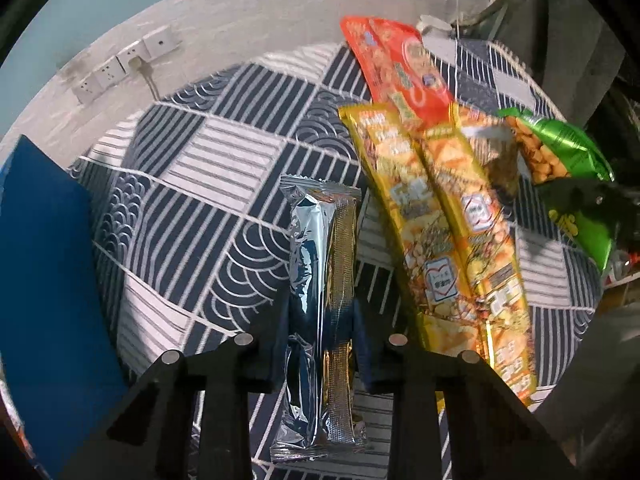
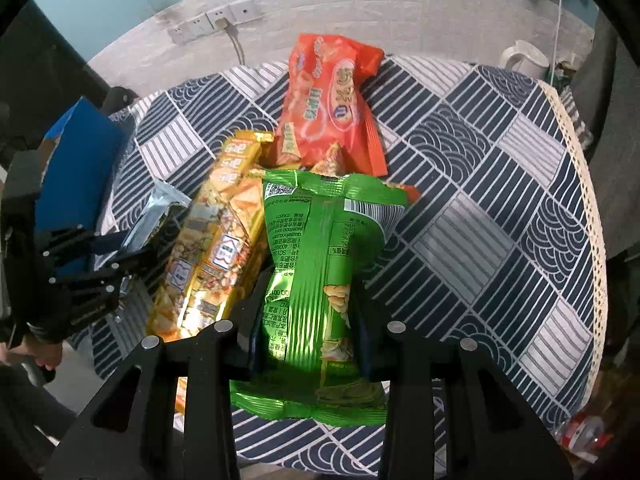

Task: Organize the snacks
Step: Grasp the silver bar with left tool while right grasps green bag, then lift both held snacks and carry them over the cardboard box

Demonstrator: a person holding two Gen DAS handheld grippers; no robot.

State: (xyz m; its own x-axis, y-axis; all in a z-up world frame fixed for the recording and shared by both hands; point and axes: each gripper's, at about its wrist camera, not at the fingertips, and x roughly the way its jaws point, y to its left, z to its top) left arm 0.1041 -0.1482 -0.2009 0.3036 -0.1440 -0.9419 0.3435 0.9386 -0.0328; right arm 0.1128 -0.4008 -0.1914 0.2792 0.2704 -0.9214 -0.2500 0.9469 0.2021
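Bare tablecloth (image 2: 500,208) right of snacks

- Table (image 2: 500,208): round, covered by a cloth in navy, grey and white patchwork of stripes and wave arcs; cream lace trim along its right edge (image 2: 576,184).
- Far wall (image 2: 360,4): white-painted brick texture below, pale teal above.
- Wall sockets (image 2: 216,20): row of white outlets on the far wall, left of centre; one plug in, dark cord (image 2: 238,46) hanging down behind the table.
- White jug (image 2: 524,58): far right, just beyond the table edge.
- Thin pale cord (image 2: 560,20): hangs vertically at far right.
- Dark vertical panel (image 2: 616,128): right edge, material unclear.
- Floor (image 2: 76,376): pale, seen near left under the table edge.
- Light: bright glare patches on the cloth; soft shadows.
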